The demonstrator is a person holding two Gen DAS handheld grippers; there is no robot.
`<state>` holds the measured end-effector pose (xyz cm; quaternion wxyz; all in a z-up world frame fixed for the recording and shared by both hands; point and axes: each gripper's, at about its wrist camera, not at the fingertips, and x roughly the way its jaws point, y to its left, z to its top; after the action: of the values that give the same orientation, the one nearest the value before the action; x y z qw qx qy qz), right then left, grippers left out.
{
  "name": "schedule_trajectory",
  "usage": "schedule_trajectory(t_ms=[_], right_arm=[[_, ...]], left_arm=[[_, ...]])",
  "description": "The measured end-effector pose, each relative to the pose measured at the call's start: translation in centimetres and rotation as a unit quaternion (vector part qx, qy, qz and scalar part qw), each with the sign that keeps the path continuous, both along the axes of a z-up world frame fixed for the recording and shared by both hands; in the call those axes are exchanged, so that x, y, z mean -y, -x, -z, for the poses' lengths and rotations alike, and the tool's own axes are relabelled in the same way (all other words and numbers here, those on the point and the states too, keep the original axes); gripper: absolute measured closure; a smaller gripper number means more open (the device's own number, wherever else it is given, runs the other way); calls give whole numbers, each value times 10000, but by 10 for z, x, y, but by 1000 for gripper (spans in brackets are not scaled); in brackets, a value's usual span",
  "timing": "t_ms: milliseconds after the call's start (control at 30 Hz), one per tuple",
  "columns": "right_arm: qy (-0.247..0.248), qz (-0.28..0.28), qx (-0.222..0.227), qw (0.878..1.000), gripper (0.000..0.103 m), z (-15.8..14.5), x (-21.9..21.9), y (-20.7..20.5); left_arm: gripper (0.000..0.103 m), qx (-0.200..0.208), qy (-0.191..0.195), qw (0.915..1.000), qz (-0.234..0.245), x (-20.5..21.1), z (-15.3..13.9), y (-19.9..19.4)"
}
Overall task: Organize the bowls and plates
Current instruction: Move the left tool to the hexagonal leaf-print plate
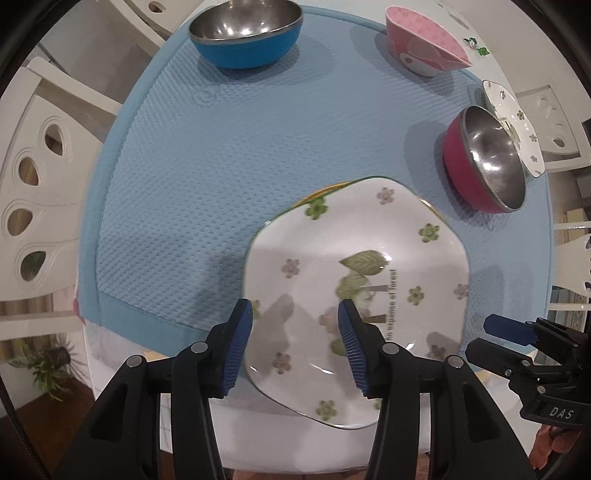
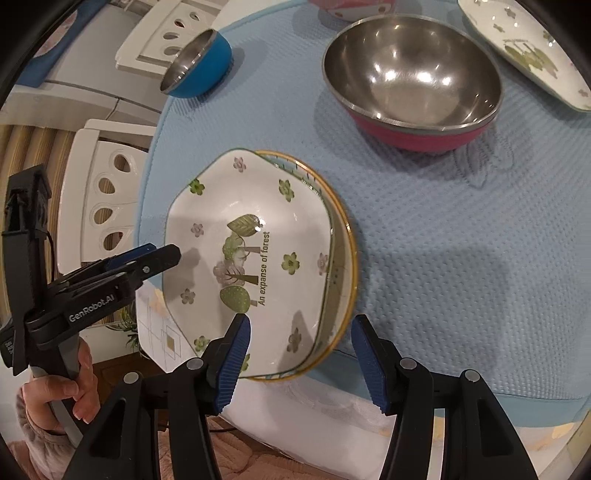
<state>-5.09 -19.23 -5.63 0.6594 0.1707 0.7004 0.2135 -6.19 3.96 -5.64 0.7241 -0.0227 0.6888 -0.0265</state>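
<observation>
A white floral plate (image 1: 354, 273) (image 2: 251, 258) printed "An expanse of forest" lies on a gold-rimmed plate (image 2: 343, 266) on the blue mat (image 1: 221, 166). My left gripper (image 1: 295, 347) is open, its jaws either side of the floral plate's near-left edge, just above it. It shows at the left of the right wrist view (image 2: 155, 258). My right gripper (image 2: 301, 358) is open over the near rim of both plates; it shows at the right of the left wrist view (image 1: 506, 328). A blue bowl (image 1: 245, 33), a pink floral bowl (image 1: 424, 44), a magenta steel bowl (image 1: 484, 158) (image 2: 413, 81) and a second floral plate (image 1: 517, 125) (image 2: 524, 48) stand further back.
White chairs (image 1: 33, 173) (image 2: 107, 199) with cut-out backs stand round the table. The mat's near edge and a patterned tablecloth (image 2: 162, 332) lie just below the plates. A potted plant (image 1: 48, 362) sits on the floor at the left.
</observation>
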Motion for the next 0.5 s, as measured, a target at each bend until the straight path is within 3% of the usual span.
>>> schedule_trajectory(t_ms=[100,500], right_arm=[[-36,-3,48,10000,45,-3,11,-2],[-28,-64,321,9995,45,-17,84,-16]], left_arm=[[46,-19,-36,10000,-66,12,-5,-1],[41,102,51,9995,-292,71,-25,-6]])
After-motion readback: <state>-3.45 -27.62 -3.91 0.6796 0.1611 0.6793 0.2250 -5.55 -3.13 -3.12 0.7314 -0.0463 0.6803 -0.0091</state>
